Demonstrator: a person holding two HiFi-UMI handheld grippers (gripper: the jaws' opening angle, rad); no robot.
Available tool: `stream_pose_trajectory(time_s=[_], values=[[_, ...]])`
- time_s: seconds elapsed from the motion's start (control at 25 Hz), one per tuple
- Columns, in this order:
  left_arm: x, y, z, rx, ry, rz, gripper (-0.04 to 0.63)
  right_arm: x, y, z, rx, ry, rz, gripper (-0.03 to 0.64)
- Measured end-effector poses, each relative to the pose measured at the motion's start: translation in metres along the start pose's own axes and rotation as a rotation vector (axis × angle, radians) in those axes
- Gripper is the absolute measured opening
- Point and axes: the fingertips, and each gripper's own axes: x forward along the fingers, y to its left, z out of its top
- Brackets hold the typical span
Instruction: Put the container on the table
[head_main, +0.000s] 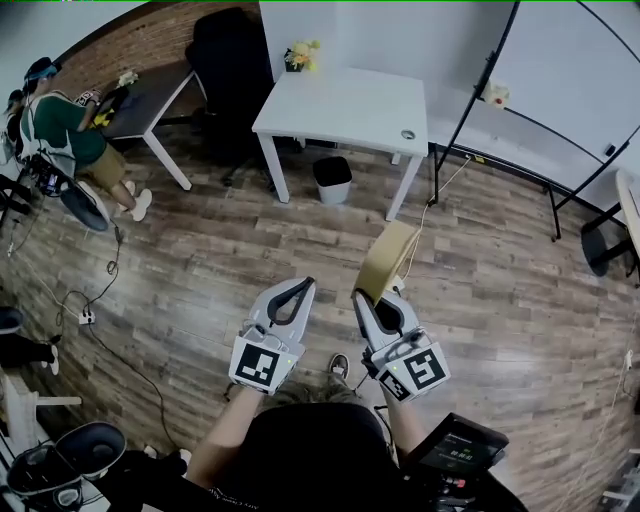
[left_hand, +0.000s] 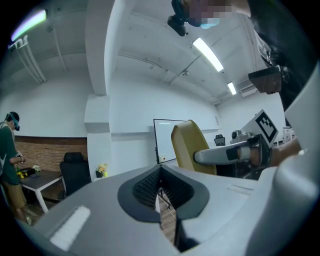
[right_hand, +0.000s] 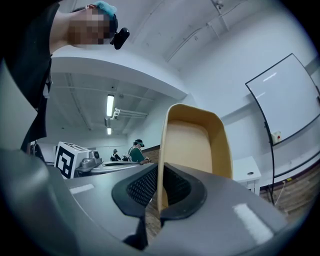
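Closest to the head camera are the two grippers, held out level over the wooden floor (head_main: 220, 260). The right gripper (head_main: 378, 298) has its fingers clenched on one thin side wall of the tan container (head_main: 388, 258). The right gripper view shows that wall running edge-on between the ridged pads, with the open tub rising above them. Pinching a wall rather than spanning the body looks like the only way such narrow fingers could carry a tub this wide, and it leaves the base free to be set down. The left gripper (head_main: 300, 285) is clenched on nothing, and in its own view only the floor shows through the slit. It rides alongside, apparently as a spare to steady the tub.

So the container is in the air, well apart from the white worktop (head_main: 345, 105) ahead, and the placing is not yet done. That worktop is mostly bare, with a flower pot (head_main: 300, 55) at its far left corner and a small round object (head_main: 408, 134) near its right edge. A bin (head_main: 333, 180) stands beneath it, and a whiteboard (head_main: 560, 70) stands to the right. Another person (head_main: 60, 130) works at a dark desk (head_main: 150, 95) on the left.
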Motion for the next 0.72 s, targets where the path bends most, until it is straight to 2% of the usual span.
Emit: stream_pose_trajectory(time_s=[0.4,0.72], values=[[0.044,0.024,-0.022,-0.054,0.022,-0.026,-0.003,0.029,-0.04,-0.019,0.024,0.055,-0.016,0.034],[0.09,0.091,-0.016,-0.066,-0.063,-0.091,-0.003,0.099,-0.058,-0.009,-0.04,0.071,-0.079,0.034]])
